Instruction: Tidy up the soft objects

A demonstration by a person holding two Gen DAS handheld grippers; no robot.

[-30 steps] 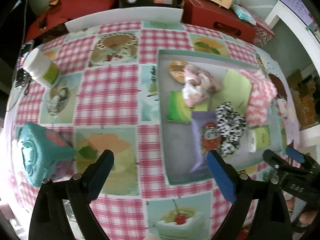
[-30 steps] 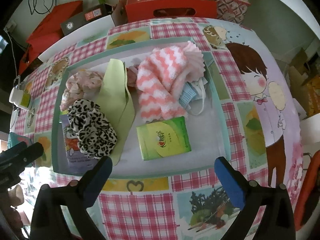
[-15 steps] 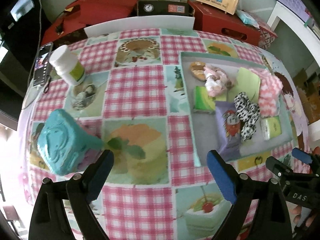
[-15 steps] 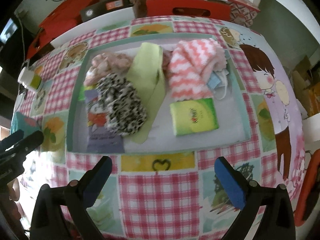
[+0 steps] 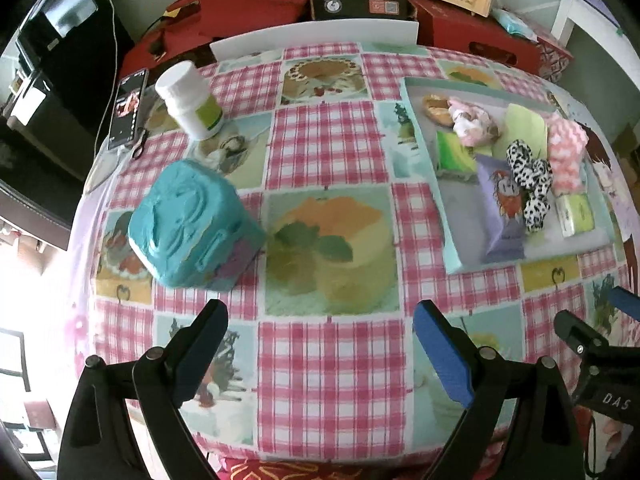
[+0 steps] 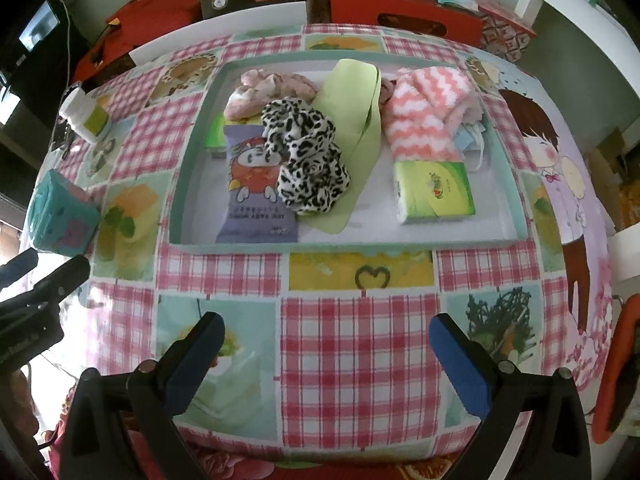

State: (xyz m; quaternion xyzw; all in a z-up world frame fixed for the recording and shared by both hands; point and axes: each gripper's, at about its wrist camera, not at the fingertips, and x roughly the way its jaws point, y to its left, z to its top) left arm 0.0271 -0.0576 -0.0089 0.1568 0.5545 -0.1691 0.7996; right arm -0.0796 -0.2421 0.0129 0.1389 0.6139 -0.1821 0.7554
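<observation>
A shallow teal-rimmed tray (image 6: 344, 247) (image 5: 451, 240) holds soft things: a leopard-print scrunchie (image 6: 306, 160) (image 5: 528, 176), a pink-white striped fuzzy sock (image 6: 424, 116) (image 5: 566, 152), a pale green cloth (image 6: 356, 112), a pink scrunchie (image 6: 268, 88) (image 5: 472, 120), a purple snack pack (image 6: 256, 192) (image 5: 500, 208) and a green tissue pack (image 6: 434, 192) (image 5: 576, 214). A teal soft cube (image 5: 188, 224) (image 6: 60, 216) sits on the table left of the tray. My left gripper (image 5: 320, 344) is open over the near table edge. My right gripper (image 6: 326, 356) is open, short of the tray's near rim.
A white bottle with a green label (image 5: 190, 100) (image 6: 84, 114) stands at the back left beside a phone (image 5: 128, 108). Red boxes (image 6: 400, 8) and a black case (image 5: 360, 6) line the far side behind the table. The checked tablecloth (image 5: 328, 380) covers the table.
Both grippers have pulled back toward the near table edge, so the tray and cube look farther away. Both stay open and hold nothing.
</observation>
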